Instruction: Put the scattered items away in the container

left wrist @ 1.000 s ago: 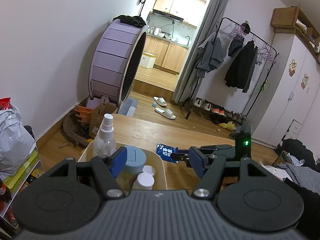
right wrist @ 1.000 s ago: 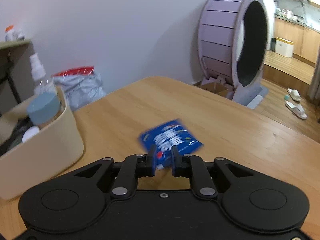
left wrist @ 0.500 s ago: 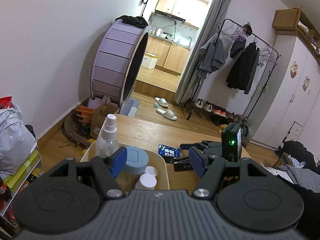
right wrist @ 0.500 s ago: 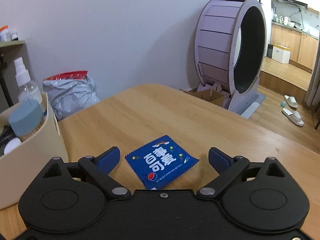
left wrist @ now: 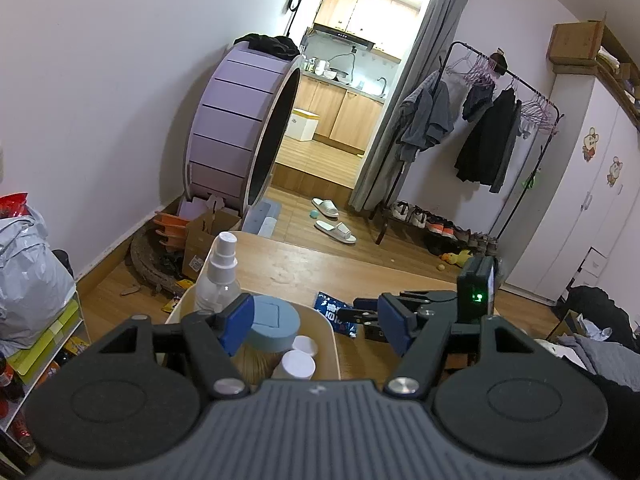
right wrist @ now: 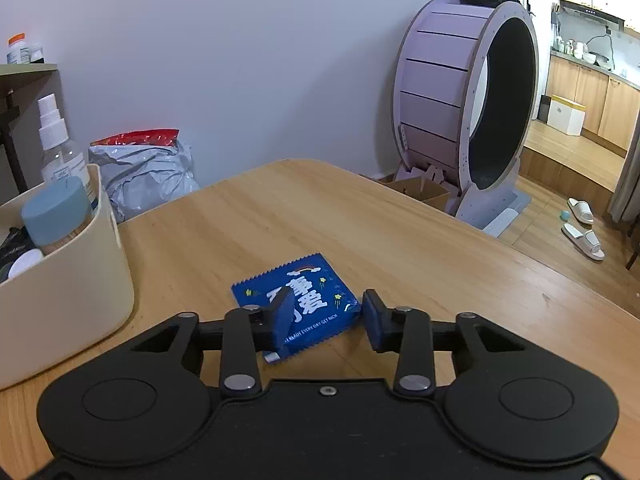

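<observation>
A blue snack packet [right wrist: 304,300] lies flat on the wooden table [right wrist: 360,224]. My right gripper [right wrist: 326,316] is open and low over the packet's near edge, one finger on each side. The packet also shows in the left wrist view [left wrist: 334,312], with the right gripper [left wrist: 360,314] at it. A cream container [right wrist: 72,296] at the left holds a spray bottle [right wrist: 60,152], a blue-lidded jar [right wrist: 56,212] and white caps. My left gripper [left wrist: 314,322] is open and empty above the container [left wrist: 320,320].
A large purple cat wheel [right wrist: 468,112] stands on the floor beyond the table. A grey bag [right wrist: 140,176] sits by the wall at the left. A clothes rack [left wrist: 492,132] and slippers [left wrist: 334,220] are on the floor further off.
My right gripper opened and let go of the blue packet, which came to rest on the table. It then narrowed and lowered around the packet's near edge. My left gripper rose slightly.
</observation>
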Action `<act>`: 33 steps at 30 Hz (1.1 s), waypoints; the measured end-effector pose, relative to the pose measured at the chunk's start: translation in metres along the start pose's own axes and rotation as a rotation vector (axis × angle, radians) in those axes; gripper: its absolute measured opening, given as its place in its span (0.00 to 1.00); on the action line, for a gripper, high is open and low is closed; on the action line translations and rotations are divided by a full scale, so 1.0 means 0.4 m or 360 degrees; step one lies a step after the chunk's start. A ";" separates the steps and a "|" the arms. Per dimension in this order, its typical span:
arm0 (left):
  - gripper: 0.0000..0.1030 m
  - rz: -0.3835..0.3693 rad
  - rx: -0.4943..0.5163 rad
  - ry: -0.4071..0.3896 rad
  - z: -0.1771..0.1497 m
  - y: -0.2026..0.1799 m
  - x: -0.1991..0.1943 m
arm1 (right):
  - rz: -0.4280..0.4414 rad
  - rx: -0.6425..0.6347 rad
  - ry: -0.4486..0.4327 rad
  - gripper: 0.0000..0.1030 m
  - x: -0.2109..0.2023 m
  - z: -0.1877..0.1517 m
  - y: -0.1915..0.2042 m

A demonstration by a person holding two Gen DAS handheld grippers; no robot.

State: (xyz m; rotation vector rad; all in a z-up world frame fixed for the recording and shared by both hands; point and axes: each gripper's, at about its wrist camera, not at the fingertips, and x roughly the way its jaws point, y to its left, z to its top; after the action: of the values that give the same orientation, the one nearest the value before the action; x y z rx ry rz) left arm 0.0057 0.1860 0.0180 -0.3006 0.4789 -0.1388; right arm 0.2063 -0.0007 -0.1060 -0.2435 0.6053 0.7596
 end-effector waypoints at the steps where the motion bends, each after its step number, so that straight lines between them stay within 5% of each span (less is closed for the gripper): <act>1: 0.65 0.0000 -0.0002 -0.0001 0.000 0.000 0.000 | 0.0001 0.0006 -0.0003 0.19 -0.004 -0.001 -0.002; 2: 0.65 0.0000 -0.0004 -0.0002 0.001 0.000 0.000 | -0.0001 0.0019 -0.0006 0.07 -0.006 -0.002 -0.006; 5: 0.65 -0.0001 0.0001 -0.0006 0.001 -0.002 -0.003 | 0.0019 0.0065 -0.0009 0.00 -0.017 -0.008 -0.016; 33: 0.65 -0.0058 0.0038 0.0043 -0.014 -0.028 0.023 | 0.0112 0.0057 -0.0326 0.00 -0.298 0.080 0.019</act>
State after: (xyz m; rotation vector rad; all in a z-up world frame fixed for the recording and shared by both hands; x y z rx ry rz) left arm 0.0104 0.1721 0.0127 -0.2843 0.4983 -0.1839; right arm 0.1470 -0.0501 -0.0091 -0.1097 0.4344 0.8293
